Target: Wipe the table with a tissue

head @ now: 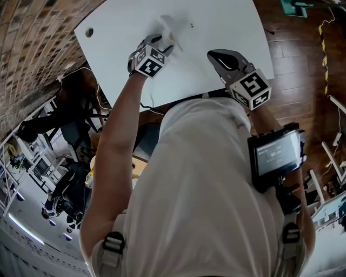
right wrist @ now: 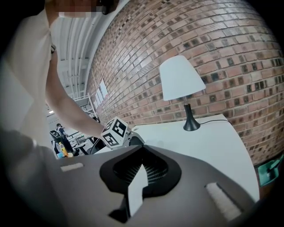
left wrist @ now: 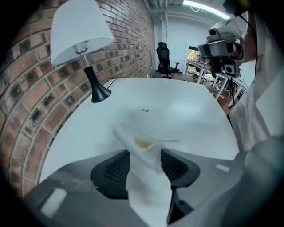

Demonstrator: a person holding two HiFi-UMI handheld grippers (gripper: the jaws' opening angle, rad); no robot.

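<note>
Over the white table (head: 232, 21) in the head view, the left gripper (head: 162, 44) presses the tissue (head: 168, 27) down. Its own view shows the jaws pinching that soft, light wad (probably tear-prone; best gripped bunched). The right gripper (right wrist: 141, 170), in its view, sits closed and empty.

Open-plan office, lab-style. Evidence: exposed red-brown brick wall (left wrist: 26, 88), white laminate table (left wrist: 177, 111) with white-shaded black-stemmed desk lamp (left wrist: 80, 35), black swivel office chair (left wrist: 163, 60), rows of white desks (left wrist: 222, 82) behind, fluorescent ceiling strip light (left wrist: 204, 6), dark wooden plank floor (head: 303, 65).
</note>
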